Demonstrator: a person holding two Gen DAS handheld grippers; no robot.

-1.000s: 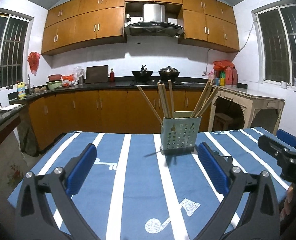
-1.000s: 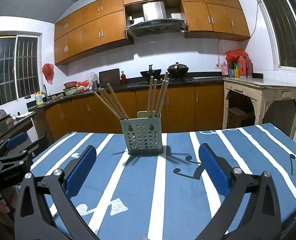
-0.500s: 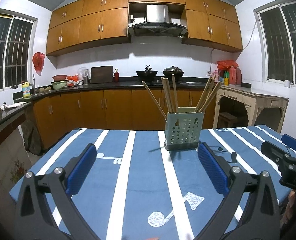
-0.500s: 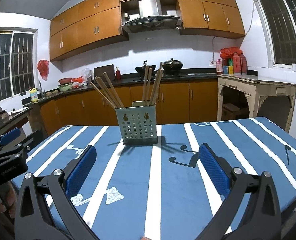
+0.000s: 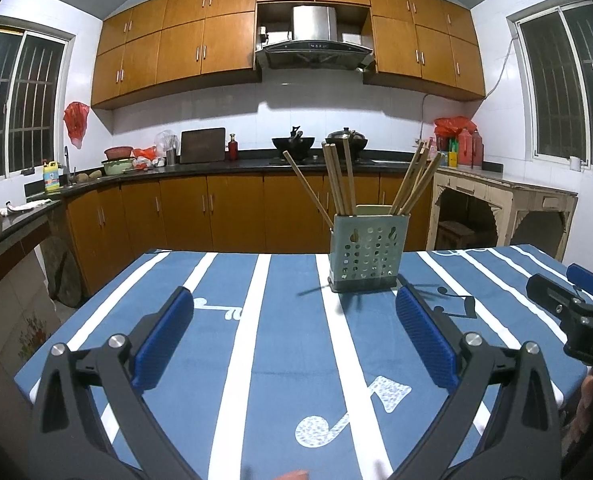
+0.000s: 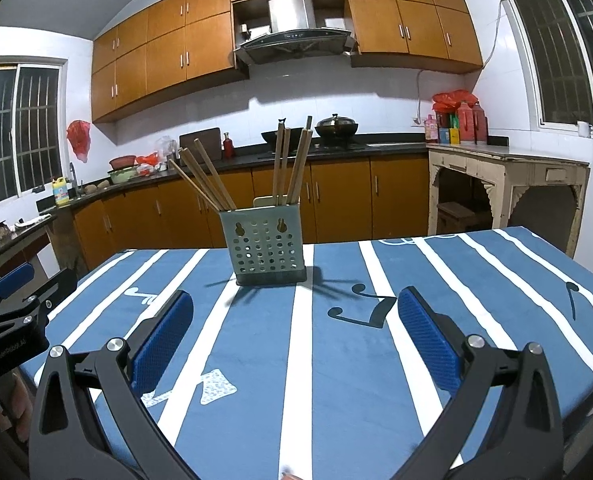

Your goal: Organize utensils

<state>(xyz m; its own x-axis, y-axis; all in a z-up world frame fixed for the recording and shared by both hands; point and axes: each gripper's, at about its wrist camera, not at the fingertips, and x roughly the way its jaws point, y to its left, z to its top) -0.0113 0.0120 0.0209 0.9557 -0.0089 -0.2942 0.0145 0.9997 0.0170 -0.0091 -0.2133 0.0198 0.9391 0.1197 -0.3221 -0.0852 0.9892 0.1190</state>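
A pale green perforated utensil holder [image 5: 367,253] stands upright at the far side of the table, also in the right wrist view [image 6: 267,244]. Several wooden chopsticks [image 5: 338,178] stand in it, leaning left and right, and show in the right wrist view [image 6: 288,162]. My left gripper [image 5: 294,324] is open and empty, well short of the holder. My right gripper [image 6: 294,322] is open and empty, also short of the holder. Each gripper shows at the edge of the other's view: the right one [image 5: 572,300] and the left one [image 6: 12,304].
The table wears a blue cloth with white stripes and music notes [image 5: 252,344]. Behind it run wooden kitchen cabinets [image 5: 200,216], a counter with woks [image 5: 296,144] and a pale side table [image 5: 508,204] at the right.
Both grippers have risen and pulled back a little, so the holder sits slightly farther and lower in view. Both jaws stay open.
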